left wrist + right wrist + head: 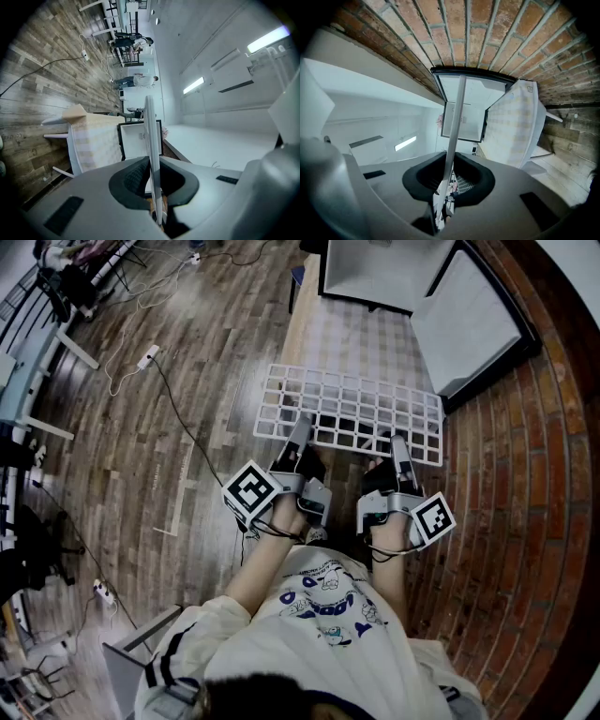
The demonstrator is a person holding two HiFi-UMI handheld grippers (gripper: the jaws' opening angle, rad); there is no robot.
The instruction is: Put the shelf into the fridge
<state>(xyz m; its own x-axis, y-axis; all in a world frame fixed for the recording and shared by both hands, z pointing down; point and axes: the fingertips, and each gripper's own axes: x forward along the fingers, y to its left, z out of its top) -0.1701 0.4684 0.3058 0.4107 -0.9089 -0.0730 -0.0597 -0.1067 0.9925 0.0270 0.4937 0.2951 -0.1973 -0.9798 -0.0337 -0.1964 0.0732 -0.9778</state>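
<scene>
A white wire-grid shelf (pixel 352 412) is held flat in the air in front of me, above a checked table. My left gripper (pixel 298 432) is shut on its near edge at the left. My right gripper (pixel 399 448) is shut on the same edge at the right. In the left gripper view the shelf (pixel 151 140) shows edge-on between the jaws of that gripper (pixel 157 187). The right gripper view shows the shelf (pixel 455 126) edge-on too, clamped in the right gripper (pixel 447 180). The small fridge (pixel 375 268) stands ahead with its door (pixel 473 320) swung open to the right; its white inside (pixel 464 117) shows.
The checked table (pixel 361 338) lies between me and the fridge. A brick wall (pixel 534 474) curves along the right. Wooden floor with cables and a power strip (pixel 148 357) spreads to the left, with desks (pixel 37 381) at the far left. People stand far off (pixel 136 80).
</scene>
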